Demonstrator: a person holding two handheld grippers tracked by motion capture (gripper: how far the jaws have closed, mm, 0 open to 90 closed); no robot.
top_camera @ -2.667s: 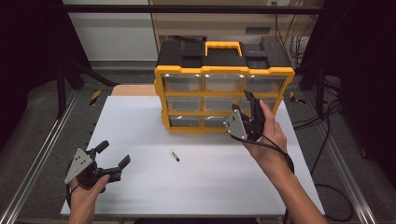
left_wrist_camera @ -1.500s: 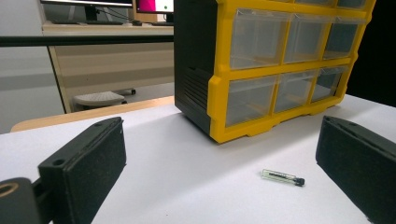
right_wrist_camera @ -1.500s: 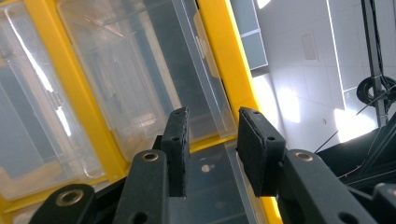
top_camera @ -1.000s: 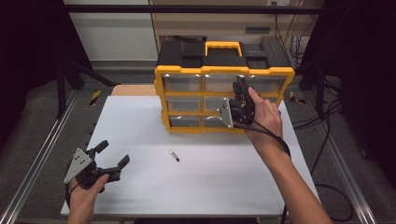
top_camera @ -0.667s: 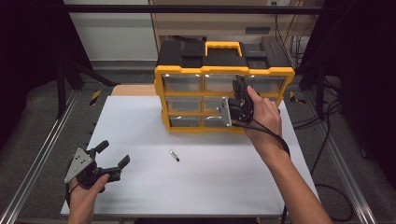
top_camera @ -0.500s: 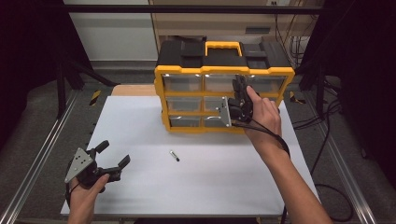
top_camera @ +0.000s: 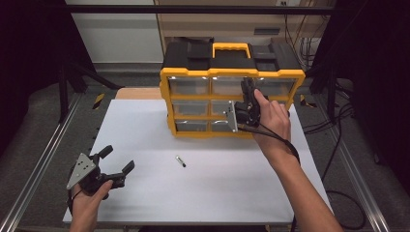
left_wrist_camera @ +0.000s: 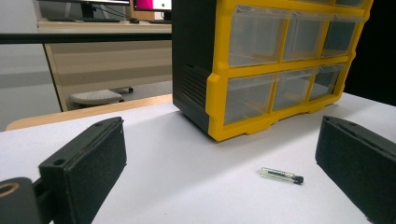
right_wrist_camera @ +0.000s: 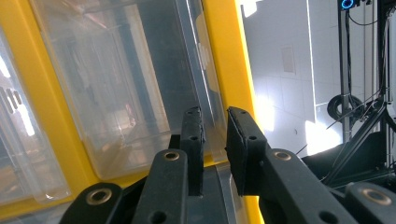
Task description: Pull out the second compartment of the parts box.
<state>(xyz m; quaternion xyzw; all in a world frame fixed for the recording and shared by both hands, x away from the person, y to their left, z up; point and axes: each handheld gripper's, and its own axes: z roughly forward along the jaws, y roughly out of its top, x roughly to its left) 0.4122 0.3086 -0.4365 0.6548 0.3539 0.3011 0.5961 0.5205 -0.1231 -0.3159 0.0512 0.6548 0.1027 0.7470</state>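
Observation:
A yellow and black drawer cabinet (top_camera: 232, 63) stands at the back of the white table (top_camera: 217, 193); its clear drawers also face the left gripper view (left_wrist_camera: 261, 93). My right gripper (top_camera: 247, 86) is turned on its side against a top-row drawer right of the middle. Its jaws have just been closing, and the drawer's clear pull lip (right_wrist_camera: 214, 126) sits between the nearly touching pads, so the right gripper (right_wrist_camera: 215, 116) is shut on it. A small glass vial with a black cap (top_camera: 180, 161) (left_wrist_camera: 281, 175) lies loose on the table. My left gripper (top_camera: 118, 158) (left_wrist_camera: 217, 149) rests open at the front left.
Metal rails run along both long sides of the table (top_camera: 34, 174). Cables (top_camera: 338, 159) hang off the right edge. A wooden board (top_camera: 138, 93) lies behind the table's left part, beside the cabinet.
Since the earliest frame my right gripper has risen from the lower drawers to the top row and pushed in against the cabinet. Over the last second it holds still. The left gripper has not moved.

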